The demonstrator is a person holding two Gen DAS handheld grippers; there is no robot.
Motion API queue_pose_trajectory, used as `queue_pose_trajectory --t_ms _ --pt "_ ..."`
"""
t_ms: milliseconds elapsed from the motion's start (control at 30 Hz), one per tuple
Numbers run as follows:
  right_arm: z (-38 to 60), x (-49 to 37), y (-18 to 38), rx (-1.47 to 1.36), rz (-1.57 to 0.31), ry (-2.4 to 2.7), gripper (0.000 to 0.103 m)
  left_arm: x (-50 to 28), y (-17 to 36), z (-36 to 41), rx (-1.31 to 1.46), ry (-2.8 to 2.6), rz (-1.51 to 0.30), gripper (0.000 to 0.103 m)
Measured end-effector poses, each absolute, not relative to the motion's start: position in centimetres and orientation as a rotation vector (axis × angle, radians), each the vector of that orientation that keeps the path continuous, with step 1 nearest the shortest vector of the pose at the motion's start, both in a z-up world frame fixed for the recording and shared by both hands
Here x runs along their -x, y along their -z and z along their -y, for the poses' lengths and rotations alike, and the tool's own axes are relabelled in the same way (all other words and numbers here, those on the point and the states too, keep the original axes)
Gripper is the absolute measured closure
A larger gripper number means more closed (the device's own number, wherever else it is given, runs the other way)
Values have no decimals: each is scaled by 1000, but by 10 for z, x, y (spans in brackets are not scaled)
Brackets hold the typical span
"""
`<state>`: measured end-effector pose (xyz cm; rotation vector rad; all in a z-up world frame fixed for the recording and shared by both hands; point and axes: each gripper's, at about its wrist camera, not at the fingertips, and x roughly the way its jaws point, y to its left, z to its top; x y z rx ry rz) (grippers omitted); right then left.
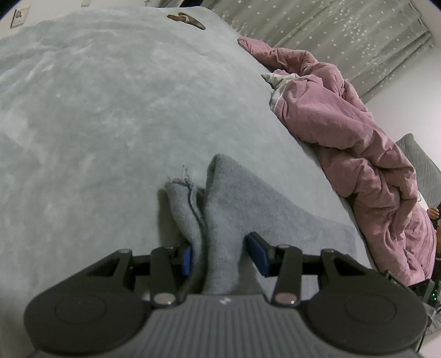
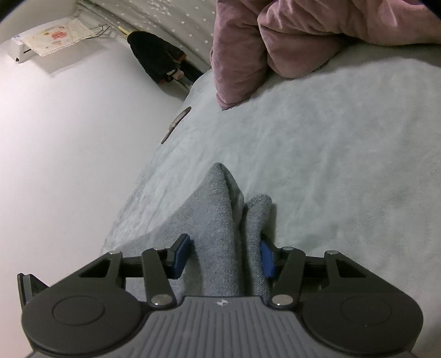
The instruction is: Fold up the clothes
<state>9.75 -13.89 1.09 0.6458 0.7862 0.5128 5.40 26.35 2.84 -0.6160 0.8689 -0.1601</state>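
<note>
A grey knit garment lies on the pale grey-green bed cover. In the left wrist view a bunched fold of it rises between the blue pads, and my left gripper is shut on that fold. A frayed edge with a dark seam shows beside it. In the right wrist view the same grey garment stands up in two folds between the fingers, with my right gripper shut on it. The rest of the garment is hidden under the grippers.
A crumpled pink quilt lies along the bed's right side, pink quilt at the top in the right view. A small brown object rests at the bed's far edge. Starred curtains, a white wall and a dark coat stand beyond.
</note>
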Motion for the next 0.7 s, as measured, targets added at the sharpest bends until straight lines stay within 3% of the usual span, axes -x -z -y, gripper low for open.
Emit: queue_pose_trajectory --t_ms 433,700 --pt "133 -90 -14 -630 -776 -491 53 -56 -30 -255 586 144 -860 55" --pt "130 -88 -14 -627 -777 -483 64 -54 -31 -250 564 123 -847 55"
